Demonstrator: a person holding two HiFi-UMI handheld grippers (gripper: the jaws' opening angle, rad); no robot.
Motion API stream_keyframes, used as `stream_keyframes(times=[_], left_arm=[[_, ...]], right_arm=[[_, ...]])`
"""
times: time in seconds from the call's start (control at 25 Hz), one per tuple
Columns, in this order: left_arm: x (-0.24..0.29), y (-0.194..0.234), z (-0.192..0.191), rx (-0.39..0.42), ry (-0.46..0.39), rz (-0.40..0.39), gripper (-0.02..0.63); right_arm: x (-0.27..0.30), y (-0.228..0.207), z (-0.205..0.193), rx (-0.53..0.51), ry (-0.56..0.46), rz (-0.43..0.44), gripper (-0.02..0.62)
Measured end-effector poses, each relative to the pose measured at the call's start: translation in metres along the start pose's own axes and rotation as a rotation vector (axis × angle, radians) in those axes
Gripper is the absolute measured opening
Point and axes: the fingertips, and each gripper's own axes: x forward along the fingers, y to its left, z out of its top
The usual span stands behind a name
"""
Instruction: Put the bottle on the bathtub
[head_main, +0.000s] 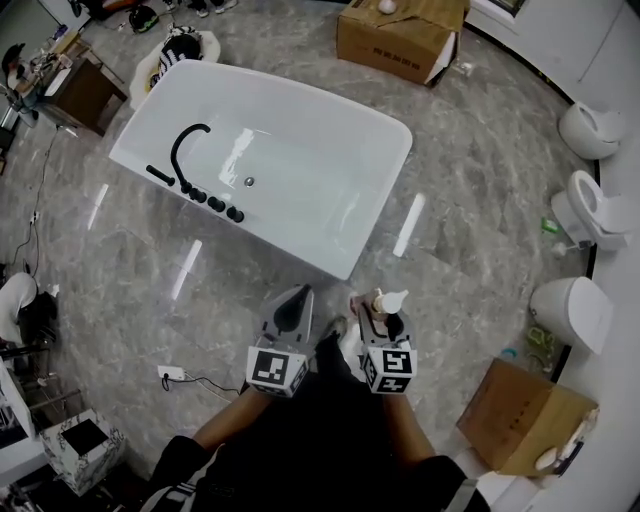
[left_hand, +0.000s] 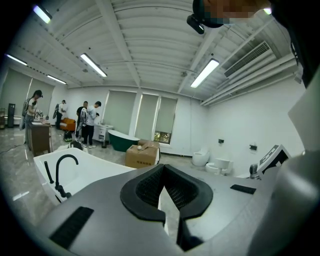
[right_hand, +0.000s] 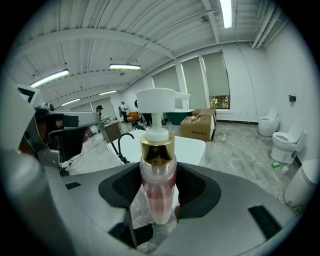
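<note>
A clear pump bottle (right_hand: 158, 185) with pink liquid, a gold collar and a white pump head stands upright between the jaws of my right gripper (right_hand: 159, 192), which is shut on it. In the head view the bottle (head_main: 385, 308) is held above the floor, just short of the white bathtub's (head_main: 375, 215) near right corner. My left gripper (head_main: 291, 310) hangs beside it to the left. In the left gripper view the left gripper (left_hand: 165, 192) is shut and empty, its pads meeting. The tub carries a black faucet (head_main: 185, 150) on its left rim.
A cardboard box (head_main: 400, 38) stands beyond the tub, another box (head_main: 520, 415) at the lower right. Toilets (head_main: 590, 205) line the right wall. A dark cabinet (head_main: 85, 90) sits at the far left. Several people (left_hand: 87, 122) stand far off. A cable and socket (head_main: 172, 375) lie on the floor.
</note>
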Motion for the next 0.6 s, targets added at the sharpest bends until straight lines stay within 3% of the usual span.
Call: stream_keyframes(times=[0.6], left_arm=[[0.067,0.047,0.008,-0.005,0.006,-0.103,0.015]], right_arm=[[0.1,-0.023,-0.024,0.027,0.115,-0.118,0.212]])
